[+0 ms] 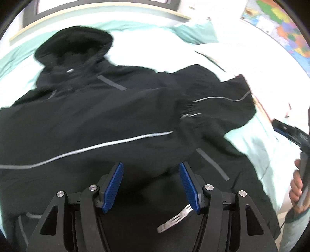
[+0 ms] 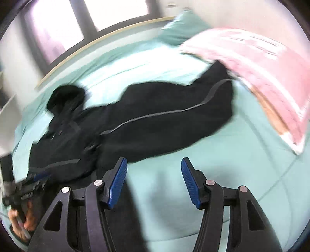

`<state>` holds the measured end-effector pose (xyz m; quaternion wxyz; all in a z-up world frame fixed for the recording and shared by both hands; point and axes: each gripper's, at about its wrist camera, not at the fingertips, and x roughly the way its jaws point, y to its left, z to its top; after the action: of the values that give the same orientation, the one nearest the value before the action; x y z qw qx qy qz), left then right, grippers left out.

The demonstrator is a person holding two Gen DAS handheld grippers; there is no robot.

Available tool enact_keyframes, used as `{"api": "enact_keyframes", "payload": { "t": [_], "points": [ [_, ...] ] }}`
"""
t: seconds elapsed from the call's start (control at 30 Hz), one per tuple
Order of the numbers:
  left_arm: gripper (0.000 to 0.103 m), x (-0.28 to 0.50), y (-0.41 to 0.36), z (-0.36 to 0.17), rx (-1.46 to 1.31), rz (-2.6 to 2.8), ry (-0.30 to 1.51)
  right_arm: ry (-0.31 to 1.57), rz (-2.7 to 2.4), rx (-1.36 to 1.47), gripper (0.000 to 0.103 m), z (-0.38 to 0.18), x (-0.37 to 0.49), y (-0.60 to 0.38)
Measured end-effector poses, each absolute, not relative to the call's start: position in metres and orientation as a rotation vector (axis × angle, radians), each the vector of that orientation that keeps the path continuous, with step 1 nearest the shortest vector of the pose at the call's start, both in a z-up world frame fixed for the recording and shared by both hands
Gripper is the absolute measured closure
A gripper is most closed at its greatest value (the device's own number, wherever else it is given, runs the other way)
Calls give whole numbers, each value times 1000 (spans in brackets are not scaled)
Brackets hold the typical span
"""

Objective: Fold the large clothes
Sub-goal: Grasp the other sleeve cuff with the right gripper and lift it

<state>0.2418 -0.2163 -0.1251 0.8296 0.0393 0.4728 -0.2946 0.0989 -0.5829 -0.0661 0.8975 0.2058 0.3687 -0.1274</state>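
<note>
1. Your left gripper (image 1: pixel 151 186) hangs over the lower body of the black hooded jacket (image 1: pixel 96 116), its blue pads spread apart with nothing pinched between them; only dark cloth lies beneath the gap.
2. Your right gripper (image 2: pixel 154 182) stands with its jaws parted too, and nothing between them; under the gap lies bare mint-green bedsheet (image 2: pixel 222 155), just beside the jacket's near edge.
3. The jacket (image 2: pixel 155 120) lies spread flat on the bed, covering much of the sheet's middle. Its hood (image 1: pixel 74 44) points toward the far edge of the bed, by the wooden bed frame (image 1: pixel 100 14) and the window.
4. One sleeve (image 2: pixel 203 97) stretches out toward the pink pillow (image 2: pixel 261 73) near the bed's far right corner; the cuff end reaches the pillow's edge, though blur hides whether they touch.
5. Grey reflective piping (image 1: pixel 108 144) runs across the jacket's body and along that sleeve.
6. In the left wrist view your right hand (image 1: pixel 296 184) grips its tool's handle at the bed's right edge; in the right wrist view your left hand (image 2: pixel 21 221) shows at the lower left.
7. A mint pillow (image 1: pixel 195 31) rests at the far edge, and a coloured map (image 1: pixel 279 25) hangs on the wall beyond.
</note>
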Motion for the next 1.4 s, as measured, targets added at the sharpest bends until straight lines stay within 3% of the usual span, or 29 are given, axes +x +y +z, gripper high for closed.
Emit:
{"api": "enact_keyframes", "payload": {
  "t": [0.2,0.47,0.73,0.87,1.07,1.4],
  "points": [
    [41,273,-269,-125,99,-739,988,662,-408,631,42,-77,117,-687],
    [41,306,-346,-112,264,-778,1053,712,-434,831,42,-100,176,-785],
    [41,322,-387,-98,267,-742,1207,878,-242,920,42,-139,251,-774],
    [41,325,-389,-91,259,-713,1272,1019,-249,737,39,-132,286,-737],
    [41,337,-395,-96,287,-731,1356,824,-208,1170,39,-145,257,-794],
    [41,367,-449,-138,343,-814,1403,792,-213,1348,39,-189,283,-813]
  ]
}}
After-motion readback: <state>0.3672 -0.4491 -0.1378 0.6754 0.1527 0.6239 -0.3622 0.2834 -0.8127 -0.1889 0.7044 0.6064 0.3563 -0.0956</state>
